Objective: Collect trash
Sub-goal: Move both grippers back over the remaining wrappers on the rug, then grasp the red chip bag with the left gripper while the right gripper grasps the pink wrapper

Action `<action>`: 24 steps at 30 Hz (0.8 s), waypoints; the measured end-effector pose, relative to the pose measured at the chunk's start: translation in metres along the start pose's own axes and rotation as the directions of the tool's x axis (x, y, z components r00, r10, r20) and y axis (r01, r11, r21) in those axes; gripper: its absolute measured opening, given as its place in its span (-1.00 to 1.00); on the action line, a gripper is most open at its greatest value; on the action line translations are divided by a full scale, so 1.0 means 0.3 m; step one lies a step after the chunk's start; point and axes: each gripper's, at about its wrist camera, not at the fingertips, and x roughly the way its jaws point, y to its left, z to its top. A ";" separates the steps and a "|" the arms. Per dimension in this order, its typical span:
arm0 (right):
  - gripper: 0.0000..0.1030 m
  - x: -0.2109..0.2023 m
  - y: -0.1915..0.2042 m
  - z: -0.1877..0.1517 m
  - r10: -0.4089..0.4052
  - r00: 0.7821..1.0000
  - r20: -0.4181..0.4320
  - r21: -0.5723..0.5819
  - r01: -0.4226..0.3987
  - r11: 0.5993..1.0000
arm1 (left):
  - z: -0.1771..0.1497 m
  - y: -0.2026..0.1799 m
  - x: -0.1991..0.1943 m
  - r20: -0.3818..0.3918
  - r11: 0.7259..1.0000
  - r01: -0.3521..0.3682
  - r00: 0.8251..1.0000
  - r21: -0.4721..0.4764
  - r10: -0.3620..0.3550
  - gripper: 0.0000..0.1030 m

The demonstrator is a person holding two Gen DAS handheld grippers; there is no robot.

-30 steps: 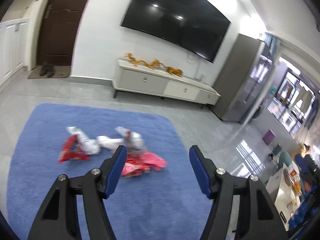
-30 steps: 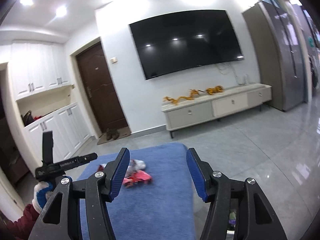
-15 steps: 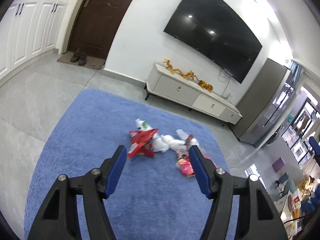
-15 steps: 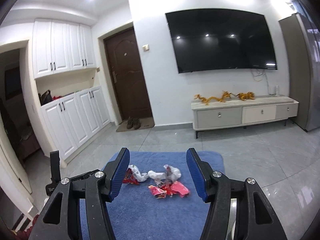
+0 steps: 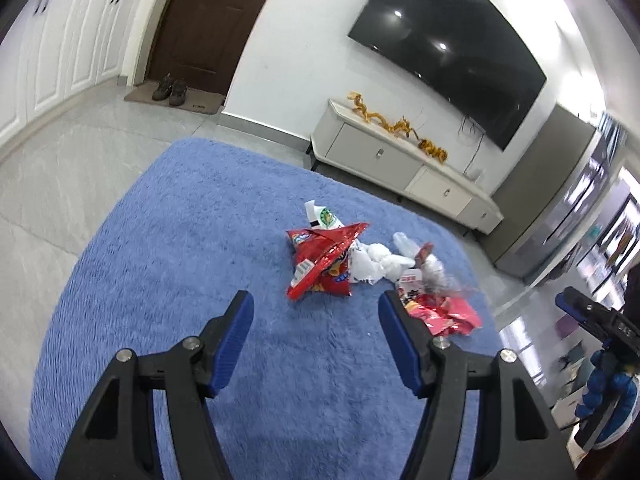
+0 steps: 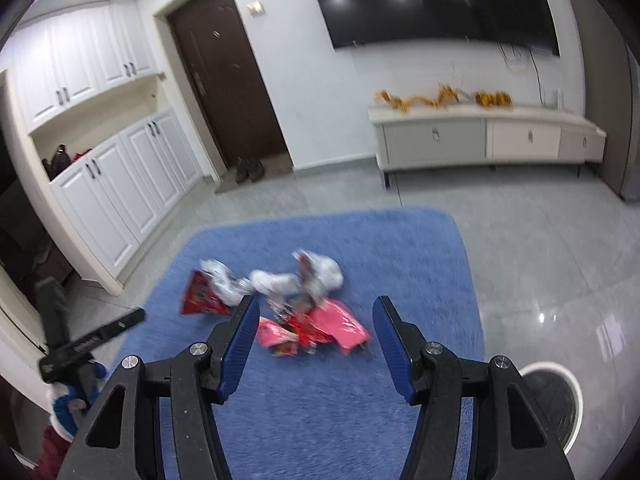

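Several pieces of trash lie in a heap on a blue rug (image 5: pixel 168 280). They include a red snack bag (image 5: pixel 324 260), crumpled white plastic (image 5: pixel 376 264) and a pink-red wrapper (image 5: pixel 448 312). My left gripper (image 5: pixel 316 304) hovers open above the rug, just short of the red bag, nothing between its fingers. My right gripper (image 6: pixel 316 312) is open too, above the blurred pink wrapper (image 6: pixel 340 324), with the red bag (image 6: pixel 198 296) to its left. Each gripper shows at the edge of the other's view: right gripper (image 5: pixel 592 312), left gripper (image 6: pixel 92 336).
A round bin with a white rim (image 6: pixel 576 392) stands on the grey tiles beside the rug's right edge. A low white TV cabinet (image 6: pixel 480 140) lines the far wall, with a dark door (image 6: pixel 224 80), shoes (image 5: pixel 172 88) and white cupboards (image 6: pixel 120 184) to the left.
Both grippers have come down and closer to the trash heap, which now looks larger. The left view swung to frame the red bag. Jaw gaps look unchanged.
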 end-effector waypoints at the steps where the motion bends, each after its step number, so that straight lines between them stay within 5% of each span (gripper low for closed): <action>1: 0.10 0.027 -0.015 -0.006 -0.001 1.000 -0.016 0.006 0.001 1.000 | 0.011 -0.017 0.021 -0.005 1.000 -0.006 1.000 0.024 0.006 0.22; 10: 0.10 0.247 -0.086 -0.012 0.018 0.992 -0.124 -0.001 -0.018 1.000 | 0.086 -0.101 0.258 -0.062 0.988 -0.066 0.995 0.142 0.075 0.22; 19: 0.09 0.440 -0.113 -0.060 0.034 0.967 -0.252 0.012 -0.032 0.999 | 0.075 0.009 0.395 -0.104 0.997 -0.069 0.992 0.019 0.070 0.14; 22: -0.04 0.462 -0.117 -0.093 0.042 0.965 -0.258 0.021 -0.038 0.999 | 0.062 0.008 0.394 -0.112 0.999 -0.040 0.993 0.024 0.043 -0.10; 24: -0.32 0.451 -0.115 -0.103 0.054 0.965 -0.255 0.023 -0.049 0.999 | 0.057 -0.006 0.391 -0.114 0.999 -0.029 0.993 0.039 0.033 -0.22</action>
